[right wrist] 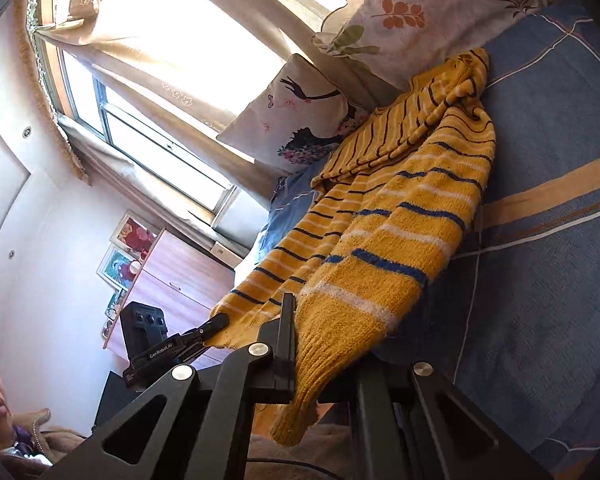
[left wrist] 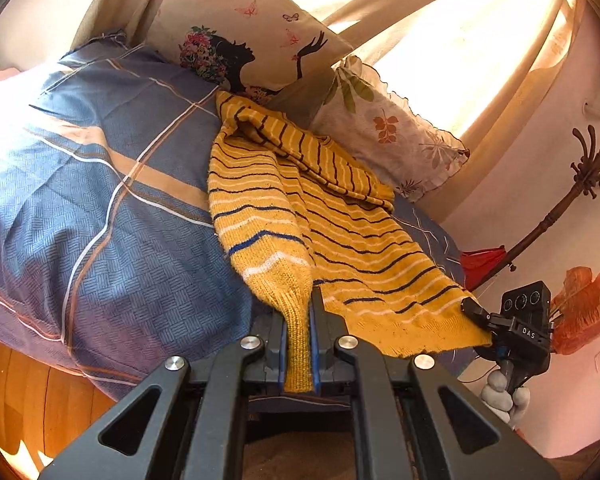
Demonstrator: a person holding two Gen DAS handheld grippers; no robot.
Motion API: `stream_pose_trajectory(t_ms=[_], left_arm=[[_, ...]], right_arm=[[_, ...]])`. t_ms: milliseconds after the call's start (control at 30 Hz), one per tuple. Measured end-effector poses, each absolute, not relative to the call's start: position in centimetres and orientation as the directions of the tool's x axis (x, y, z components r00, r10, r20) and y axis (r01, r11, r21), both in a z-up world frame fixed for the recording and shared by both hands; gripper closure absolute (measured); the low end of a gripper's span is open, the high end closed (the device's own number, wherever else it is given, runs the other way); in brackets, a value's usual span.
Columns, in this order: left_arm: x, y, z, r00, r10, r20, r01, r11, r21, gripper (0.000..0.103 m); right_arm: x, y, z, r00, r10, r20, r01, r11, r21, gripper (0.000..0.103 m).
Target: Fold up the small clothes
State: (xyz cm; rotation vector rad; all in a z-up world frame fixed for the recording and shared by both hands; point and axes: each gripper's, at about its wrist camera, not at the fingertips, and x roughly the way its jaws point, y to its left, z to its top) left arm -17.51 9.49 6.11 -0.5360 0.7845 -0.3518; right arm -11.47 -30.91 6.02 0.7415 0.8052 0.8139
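Two tools are clamped on the yellow striped sweater [left wrist: 284, 184], which lies stretched along the bed [left wrist: 100, 184] toward the pillows: the left tool [left wrist: 300, 344] pinches a ribbed sleeve cuff [left wrist: 298, 344], while the right tool [left wrist: 476, 312] grips the hem corner. This looks like the start of a fold. Next, both ends probably need carrying together over the body, kept level so the knit lands flat.

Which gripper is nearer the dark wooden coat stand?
Right. The right gripper holds the hem of the yellow striped sweater just before the dark wooden coat stand; the left gripper clamps its cuff farther left.
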Motion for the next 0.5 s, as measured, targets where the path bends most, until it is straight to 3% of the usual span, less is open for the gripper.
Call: stream_pose_trajectory(t_ms=[267,500], left_arm=[[-10.8,10.9,9.2,0.701,-0.459,-0.545,0.09,0.816,-0.571,0.095],[4.0,9.7,11.9,0.706,-0.4,-0.585,0.083,0.866,-0.492,0.095]], right_arm=[[-4.3,-28.8,10.2,0.472,0.796,-0.379,-0.356,0.565,0.744,0.096],[8.9,-26.8,13.6,0.532,0.7,-0.476,-0.324,0.688,0.649,0.096]])
